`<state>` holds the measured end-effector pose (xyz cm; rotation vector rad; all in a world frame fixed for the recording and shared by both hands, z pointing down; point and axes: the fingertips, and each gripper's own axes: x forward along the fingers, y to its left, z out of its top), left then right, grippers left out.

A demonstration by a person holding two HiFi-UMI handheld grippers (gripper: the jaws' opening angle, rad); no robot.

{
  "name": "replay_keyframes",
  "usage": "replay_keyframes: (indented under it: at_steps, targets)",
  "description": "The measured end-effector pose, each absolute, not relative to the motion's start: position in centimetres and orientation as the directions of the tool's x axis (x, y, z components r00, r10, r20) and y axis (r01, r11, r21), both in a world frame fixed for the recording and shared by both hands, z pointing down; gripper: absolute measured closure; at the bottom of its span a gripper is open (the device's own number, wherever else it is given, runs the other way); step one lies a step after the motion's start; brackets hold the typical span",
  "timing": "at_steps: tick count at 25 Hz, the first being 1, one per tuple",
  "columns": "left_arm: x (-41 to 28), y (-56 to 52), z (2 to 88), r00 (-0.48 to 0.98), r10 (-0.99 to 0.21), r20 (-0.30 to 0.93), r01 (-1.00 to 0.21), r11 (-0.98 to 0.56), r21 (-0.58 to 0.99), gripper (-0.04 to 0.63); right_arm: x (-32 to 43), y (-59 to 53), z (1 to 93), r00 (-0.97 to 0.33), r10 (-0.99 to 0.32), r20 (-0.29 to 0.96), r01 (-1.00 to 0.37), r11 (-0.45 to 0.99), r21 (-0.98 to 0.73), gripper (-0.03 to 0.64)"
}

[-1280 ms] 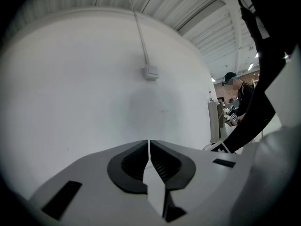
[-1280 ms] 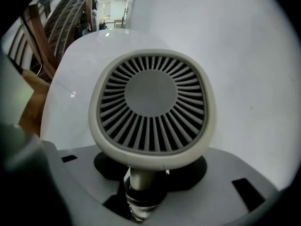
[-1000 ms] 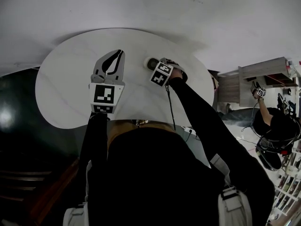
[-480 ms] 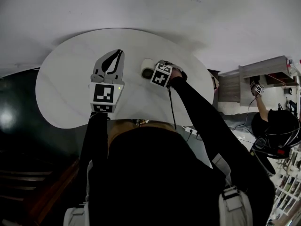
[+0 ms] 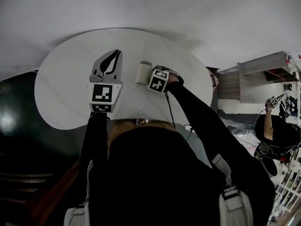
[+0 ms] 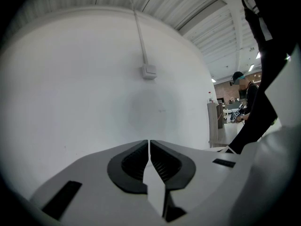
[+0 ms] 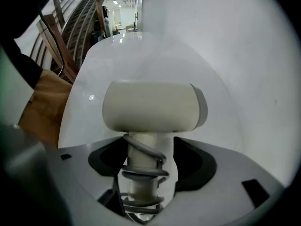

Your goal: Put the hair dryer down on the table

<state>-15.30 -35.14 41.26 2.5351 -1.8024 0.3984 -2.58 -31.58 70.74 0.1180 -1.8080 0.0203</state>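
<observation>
A cream hair dryer (image 5: 143,72) lies on the white round table (image 5: 70,79), its grey cord wound round the handle. In the right gripper view the dryer's body (image 7: 150,106) fills the middle and its handle runs back between the jaws. My right gripper (image 5: 151,75) (image 7: 150,157) is opening around that handle, with a gap showing on each side of it. My left gripper (image 5: 115,55) (image 6: 149,142) hovers over the table left of the dryer, shut and holding nothing.
The table (image 7: 141,55) stands against a white wall with a switch box (image 6: 149,71). Wooden chairs (image 7: 61,27) stand past the table's far side. A cabinet (image 5: 254,79) and another person (image 5: 282,135) are off to the right. Dark floor lies to the left.
The dryer has come down and a little left and now lies with its side up instead of its dark end. The right gripper followed it and its jaws have widened. The left gripper has not moved.
</observation>
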Motion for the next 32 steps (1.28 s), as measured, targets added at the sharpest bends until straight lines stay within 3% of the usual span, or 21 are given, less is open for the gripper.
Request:
replay_keyframes:
  at_steps: [23,27,32]
  targets:
    - [-13.5,-35.5,40.8,0.335,-0.916,0.219,-0.906,-0.377,-0.193,0.568,-2.7,-30.3,66.1,-0.329,-0.062,0.942,-0.05,0.998,0.048,0.302]
    - [-12.9,-35.7,40.3,0.35,-0.911,0.219,-0.897,-0.394,-0.202,0.568,-3.0,-31.2,63.5,-0.4,-0.096,0.912,-0.089,0.994,0.066,0.304]
    - [-12.9,-36.1,39.6,0.346,-0.915,0.208,-0.903,-0.385,-0.192,0.568,-4.8,-33.9,58.6,-0.554,-0.239,0.797,-0.213,0.967,0.142,0.304]
